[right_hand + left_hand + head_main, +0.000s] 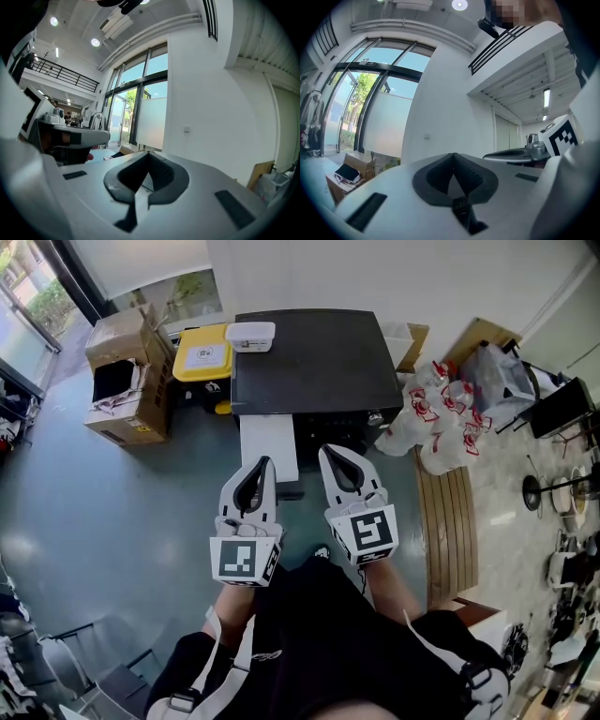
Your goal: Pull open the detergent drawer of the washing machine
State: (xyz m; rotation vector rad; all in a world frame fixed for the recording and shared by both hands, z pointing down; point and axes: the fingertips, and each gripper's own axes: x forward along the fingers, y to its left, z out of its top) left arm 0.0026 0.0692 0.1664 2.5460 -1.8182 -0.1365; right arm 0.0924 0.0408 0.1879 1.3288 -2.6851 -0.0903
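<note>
**Detergent drawer (268, 442), white and rectangular, out from the washer front; both claws clenched on nothing**

We saw the black-topped, box-shaped washing machine (314, 357) against the white wall, with the drawer jutting from the left part of its front towards us. To its right stood a slatted wooden bench (450, 521), with a heap of clear plastic bags printed in red (441, 423) at its far end. Left of the machine sat an open brown cardboard box (131, 381) and a yellow-lidded bin (202, 354).

Our left gripper (263, 462) and right gripper (325, 452) were side by side, jaws pressed together and empty. The left tip overlapped the drawer's near end; we could not tell whether it touched. A small white plastic tub (250, 335) rested on the machine's top.
</note>
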